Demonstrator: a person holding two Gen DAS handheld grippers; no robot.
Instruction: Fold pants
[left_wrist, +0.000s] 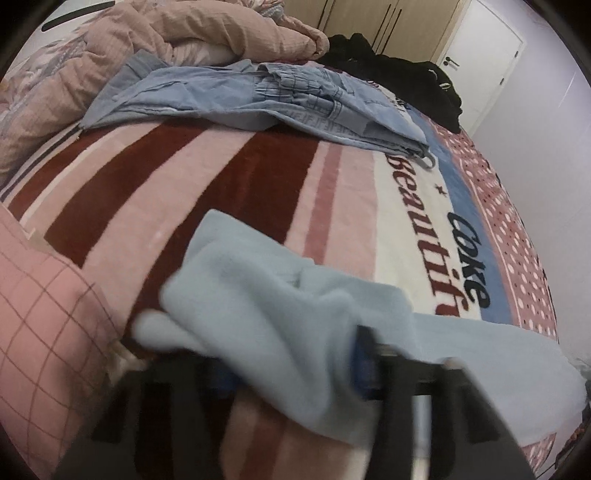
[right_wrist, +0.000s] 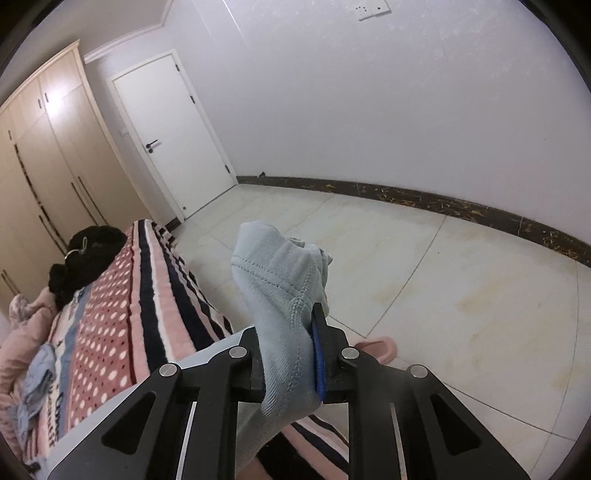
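Note:
Pale blue pants (left_wrist: 280, 295) lie at the near edge of the striped bed blanket (left_wrist: 177, 184). My left gripper (left_wrist: 295, 373) is shut on a bunched part of them; this view is blurred. My right gripper (right_wrist: 291, 354) is shut on a hemmed, stitched edge of the same pale blue pants (right_wrist: 280, 280) and holds it up beside the bed, over the floor. The cloth stands up above the right jaws and hangs down below them.
A pile of blue denim clothes (left_wrist: 258, 99) lies farther up the bed, black clothes (left_wrist: 406, 70) beyond it, a pink quilt (left_wrist: 147, 40) at the back left. A pink checked pillow (left_wrist: 40, 314) is at the left. Tiled floor (right_wrist: 443, 277), a pink slipper (right_wrist: 376, 349), door and wardrobe are at the right.

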